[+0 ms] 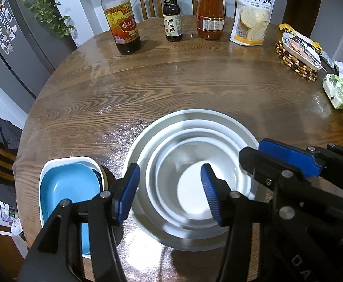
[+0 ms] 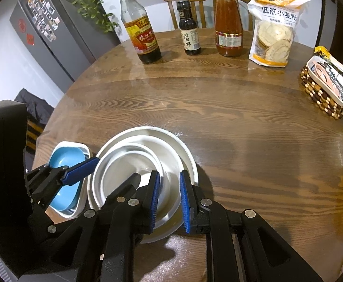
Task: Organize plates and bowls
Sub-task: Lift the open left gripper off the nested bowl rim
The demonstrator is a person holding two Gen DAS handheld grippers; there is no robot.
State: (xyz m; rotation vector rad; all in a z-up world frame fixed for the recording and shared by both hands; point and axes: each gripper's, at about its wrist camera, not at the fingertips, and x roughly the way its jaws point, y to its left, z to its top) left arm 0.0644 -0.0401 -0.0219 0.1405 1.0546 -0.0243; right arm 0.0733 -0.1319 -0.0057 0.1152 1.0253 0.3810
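Observation:
A nested stack of round white plates and bowls (image 1: 190,164) sits near the table's front edge; it also shows in the right wrist view (image 2: 145,150). Left of it a blue dish lies inside a white rectangular dish (image 1: 70,183), also in the right wrist view (image 2: 65,157). My left gripper (image 1: 169,188) is open, with its fingers astride the stack's left rim and gripping nothing. My right gripper (image 2: 169,197) is partly open, with its fingers either side of the stack's right rim; whether they touch the rim does not show. Its blue finger also shows in the left wrist view (image 1: 289,157).
At the back of the round wooden table (image 1: 148,89) stand a vinegar bottle (image 1: 122,23), a small soy sauce bottle (image 1: 171,16), a red sauce jar (image 1: 210,11) and a flour bag (image 1: 251,16). A beaded trivet with a dish (image 1: 298,56) and a tissue pack (image 1: 338,89) lie at the right.

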